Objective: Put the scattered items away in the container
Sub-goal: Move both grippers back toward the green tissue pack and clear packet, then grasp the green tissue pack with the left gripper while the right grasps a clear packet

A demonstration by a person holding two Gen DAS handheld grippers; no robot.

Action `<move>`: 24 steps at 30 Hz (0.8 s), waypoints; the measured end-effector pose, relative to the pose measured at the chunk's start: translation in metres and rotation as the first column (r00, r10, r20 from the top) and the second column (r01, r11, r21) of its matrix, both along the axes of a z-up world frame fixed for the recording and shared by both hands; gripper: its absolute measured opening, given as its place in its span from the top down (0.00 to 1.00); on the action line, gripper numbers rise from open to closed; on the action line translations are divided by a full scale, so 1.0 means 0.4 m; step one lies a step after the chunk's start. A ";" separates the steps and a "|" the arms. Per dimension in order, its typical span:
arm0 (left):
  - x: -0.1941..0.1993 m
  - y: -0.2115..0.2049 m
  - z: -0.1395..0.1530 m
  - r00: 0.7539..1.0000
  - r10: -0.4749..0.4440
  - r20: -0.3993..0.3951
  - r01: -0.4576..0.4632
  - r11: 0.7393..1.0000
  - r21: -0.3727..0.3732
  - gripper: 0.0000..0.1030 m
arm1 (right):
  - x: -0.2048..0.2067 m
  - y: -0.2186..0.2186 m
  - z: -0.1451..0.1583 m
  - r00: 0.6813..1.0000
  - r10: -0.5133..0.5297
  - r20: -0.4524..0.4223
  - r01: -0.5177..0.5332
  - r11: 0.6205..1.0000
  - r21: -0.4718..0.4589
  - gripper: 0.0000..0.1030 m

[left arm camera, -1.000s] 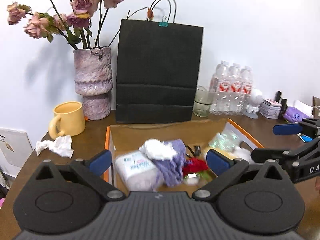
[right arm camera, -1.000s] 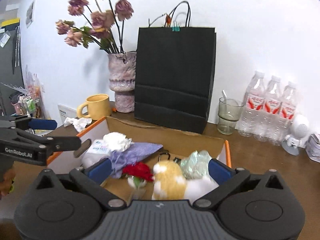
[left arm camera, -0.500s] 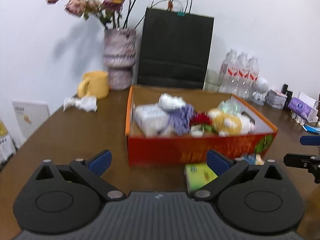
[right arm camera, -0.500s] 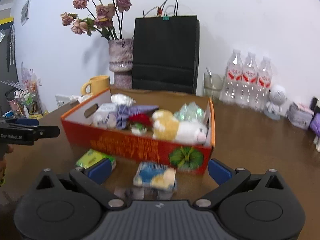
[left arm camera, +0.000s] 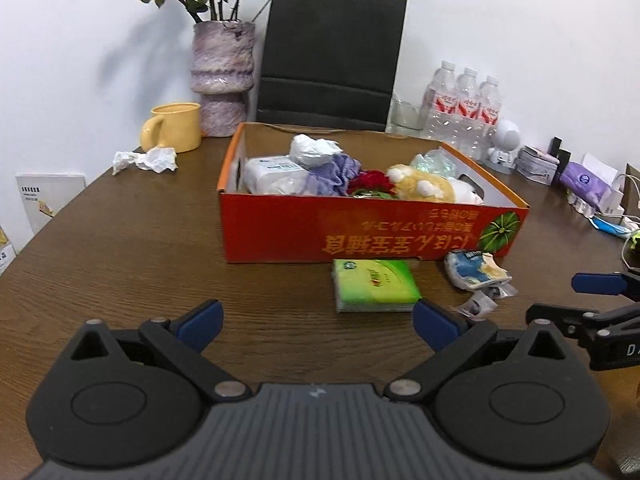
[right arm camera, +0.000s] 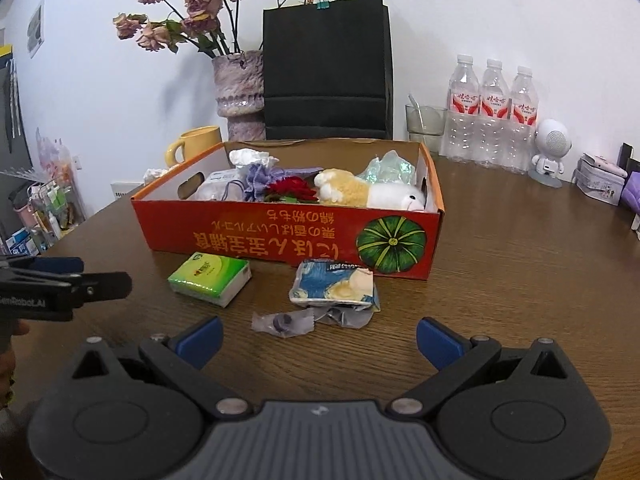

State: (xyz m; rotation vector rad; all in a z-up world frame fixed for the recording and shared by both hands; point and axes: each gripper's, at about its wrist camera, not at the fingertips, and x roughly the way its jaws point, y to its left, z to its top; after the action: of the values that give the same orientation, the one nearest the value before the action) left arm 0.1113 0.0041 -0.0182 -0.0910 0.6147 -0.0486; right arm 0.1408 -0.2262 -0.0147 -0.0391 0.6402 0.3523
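An orange cardboard box point(left arm camera: 376, 232) point(right arm camera: 280, 236) stands mid-table, holding a plush toy point(right arm camera: 360, 192), a red flower, purple cloth, tissue packs and crumpled paper. In front of it lie a green tissue pack point(left arm camera: 374, 284) point(right arm camera: 210, 278), a crumpled blue and white wrapper point(left arm camera: 476, 270) point(right arm camera: 336, 286) and a small clear plastic bag point(right arm camera: 282, 322). My left gripper point(left arm camera: 316, 320) is open and empty, short of the green pack. My right gripper point(right arm camera: 318, 338) is open and empty, just behind the clear bag. Each gripper shows at the edge of the other's view.
Behind the box stand a black paper bag point(left arm camera: 330, 60), a purple vase with dried roses point(left arm camera: 222, 76), a yellow mug point(left arm camera: 174, 126), a glass and three water bottles point(right arm camera: 492, 116). Crumpled tissue point(left arm camera: 146, 159) lies at the left. Small items line the right edge.
Both grippers have pulled back from over the box toward the table's near side. The box front and the loose items in front of it have come into view.
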 end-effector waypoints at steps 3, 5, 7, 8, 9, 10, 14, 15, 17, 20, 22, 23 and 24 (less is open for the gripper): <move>0.003 -0.005 -0.006 1.000 -0.003 -0.013 0.003 1.000 -0.001 0.00 | 0.002 0.000 -0.008 1.000 0.003 -0.016 -0.003 1.000 -0.003 0.00; 0.004 -0.006 -0.008 1.000 0.001 -0.020 -0.001 1.000 -0.004 0.00 | 0.005 0.000 -0.013 1.000 0.002 -0.023 -0.002 1.000 -0.006 0.00; 0.010 -0.008 -0.013 1.000 0.000 -0.031 0.000 1.000 -0.005 0.00 | 0.010 -0.001 -0.019 1.000 -0.001 -0.029 0.001 1.000 -0.010 0.00; 0.014 -0.009 -0.016 0.999 -0.003 -0.037 0.003 1.000 -0.004 0.00 | 0.013 0.001 -0.021 0.999 -0.002 -0.032 0.001 1.000 -0.012 0.00; 0.018 -0.012 -0.019 0.999 -0.008 -0.045 0.008 1.000 -0.004 0.00 | 0.015 0.004 -0.023 0.999 -0.001 -0.033 0.000 1.000 -0.015 0.00; 0.022 -0.016 -0.023 0.999 -0.014 -0.051 0.014 1.000 -0.003 0.00 | 0.018 0.008 -0.025 0.999 0.003 -0.034 -0.004 1.000 -0.020 0.00; 0.048 -0.036 -0.030 0.997 -0.039 -0.062 0.039 0.999 -0.001 0.00 | 0.029 0.036 -0.028 0.999 0.034 -0.022 -0.035 0.999 -0.040 0.11; 0.057 -0.040 -0.032 0.997 -0.040 -0.066 0.040 0.999 -0.001 0.00 | 0.034 0.043 -0.029 0.999 0.042 -0.025 -0.043 0.998 -0.044 0.15; 0.077 -0.047 -0.035 0.997 -0.041 -0.072 0.041 0.999 -0.004 0.00 | 0.048 0.061 -0.033 0.998 0.062 -0.030 -0.064 0.996 -0.055 0.20; 0.099 -0.056 -0.037 0.996 -0.045 -0.072 0.045 0.999 -0.002 0.00 | 0.066 0.083 -0.041 0.996 0.080 -0.040 -0.083 0.994 -0.070 0.31; 0.108 -0.061 -0.038 0.996 -0.050 -0.070 0.050 0.999 0.001 0.00 | 0.076 0.094 -0.048 0.994 0.094 -0.051 -0.098 0.993 -0.072 0.37; 0.113 -0.062 -0.038 0.996 -0.051 -0.070 0.051 0.999 0.001 0.00 | 0.081 0.099 -0.051 0.993 0.100 -0.058 -0.104 0.992 -0.071 0.39; 0.116 -0.062 -0.039 0.996 -0.052 -0.070 0.052 0.999 0.001 0.00 | 0.085 0.101 -0.053 0.993 0.104 -0.061 -0.108 0.992 -0.070 0.40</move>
State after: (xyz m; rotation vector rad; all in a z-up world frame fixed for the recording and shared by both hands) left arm 0.1578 -0.0209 -0.0337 -0.0745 0.6870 -0.0951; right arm 0.1746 -0.1856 -0.0360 -0.1336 0.7094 0.4335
